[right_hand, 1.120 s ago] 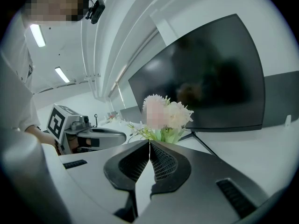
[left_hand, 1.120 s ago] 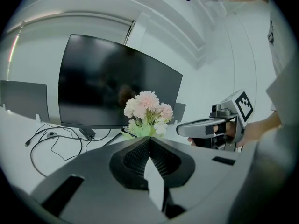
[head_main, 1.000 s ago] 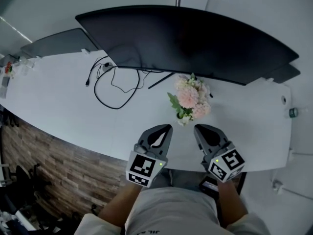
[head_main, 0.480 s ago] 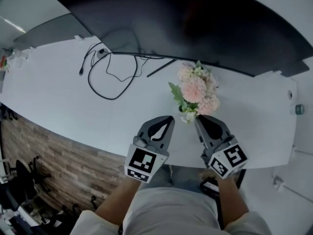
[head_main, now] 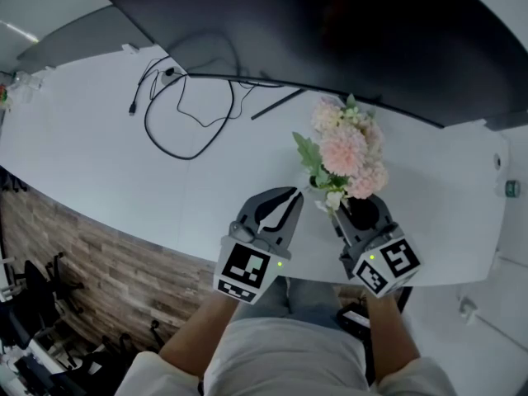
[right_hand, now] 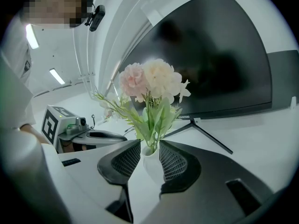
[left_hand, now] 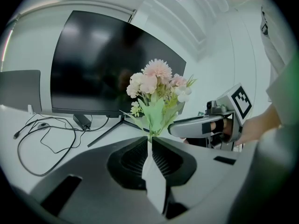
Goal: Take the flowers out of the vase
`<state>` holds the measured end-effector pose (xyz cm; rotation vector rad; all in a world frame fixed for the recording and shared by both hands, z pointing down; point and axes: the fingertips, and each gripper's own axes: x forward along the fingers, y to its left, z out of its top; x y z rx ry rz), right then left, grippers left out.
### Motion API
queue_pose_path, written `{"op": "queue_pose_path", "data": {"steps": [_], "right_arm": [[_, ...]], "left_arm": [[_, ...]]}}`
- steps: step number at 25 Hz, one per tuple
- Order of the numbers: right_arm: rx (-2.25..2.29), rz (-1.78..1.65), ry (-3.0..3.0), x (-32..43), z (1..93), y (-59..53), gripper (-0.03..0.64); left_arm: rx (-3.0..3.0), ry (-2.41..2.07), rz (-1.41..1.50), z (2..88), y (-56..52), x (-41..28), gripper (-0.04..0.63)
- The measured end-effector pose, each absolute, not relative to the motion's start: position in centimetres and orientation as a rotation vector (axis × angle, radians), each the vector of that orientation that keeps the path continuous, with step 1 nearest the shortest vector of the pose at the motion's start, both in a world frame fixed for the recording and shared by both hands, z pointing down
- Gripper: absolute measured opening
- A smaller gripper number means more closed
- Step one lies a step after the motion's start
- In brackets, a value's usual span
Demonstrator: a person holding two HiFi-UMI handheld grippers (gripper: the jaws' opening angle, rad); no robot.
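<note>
A bunch of pale pink and white flowers point(head_main: 345, 148) with green leaves stands in a small white vase point(right_hand: 150, 164) on the white table point(head_main: 99, 163), in front of the monitor. My right gripper point(head_main: 339, 211) has just been opening; its jaws now stand apart with the vase between them, right gripper point(right_hand: 149, 146) under the leaves. My left gripper point(head_main: 295, 195) sits just left of the flowers point(left_hand: 156, 85). Its jaws have just been opening to a thin slit, left gripper point(left_hand: 149, 141), with nothing between them. They hide the vase in the left gripper view.
A wide black monitor point(head_main: 330, 40) spans the back of the table, its thin stand leg point(head_main: 276, 104) reaching toward the flowers. A looped black cable point(head_main: 177, 114) lies at the back left. A second screen point(head_main: 66, 44) stands far left. The table's near edge point(head_main: 165, 242) runs under my hands.
Both grippers have moved forward and down to the flowers. The right jaws, shut before, now stand apart around the vase. The left gripper's tips have come up beside the leaves.
</note>
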<state>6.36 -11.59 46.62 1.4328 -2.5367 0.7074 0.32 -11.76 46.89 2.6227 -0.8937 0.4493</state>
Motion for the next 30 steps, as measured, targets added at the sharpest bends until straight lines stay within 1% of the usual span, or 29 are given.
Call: {"op": "queue_pose_path", "data": {"steps": [3, 5, 10, 13, 16, 22, 30], "right_arm": [[1.427, 0.721, -2.552, 5.9, 47.0, -12.2, 0.163], [1.43, 0.728, -2.556, 5.6, 47.3, -12.7, 0.172], [1.44, 0.741, -2.563, 5.4, 47.6, -13.6, 0.186], [1.442, 0.744, -2.566, 5.3, 47.7, -14.0, 0.187], [1.45, 0.729, -2.562, 5.3, 47.7, -14.3, 0.187], [1.457, 0.717, -2.58, 5.2, 47.5, -14.4, 0.179], [1.476, 0.695, -2.579, 5.2, 47.4, -14.3, 0.106]], "left_arm": [[2.619, -0.883, 0.462, 47.6, -11.8, 0.3, 0.034], [2.619, -0.865, 0.469, 48.0, -11.7, 0.4, 0.049], [2.649, -0.792, 0.51, 49.2, -11.5, 1.2, 0.154], [2.671, -0.73, 0.543, 49.9, -11.6, 2.1, 0.235], [2.695, -0.687, 0.565, 50.5, -11.8, 3.0, 0.267], [2.722, -0.635, 0.607, 52.5, -12.3, 4.9, 0.287], [2.721, -0.639, 0.631, 53.5, -12.9, 6.0, 0.288]]}}
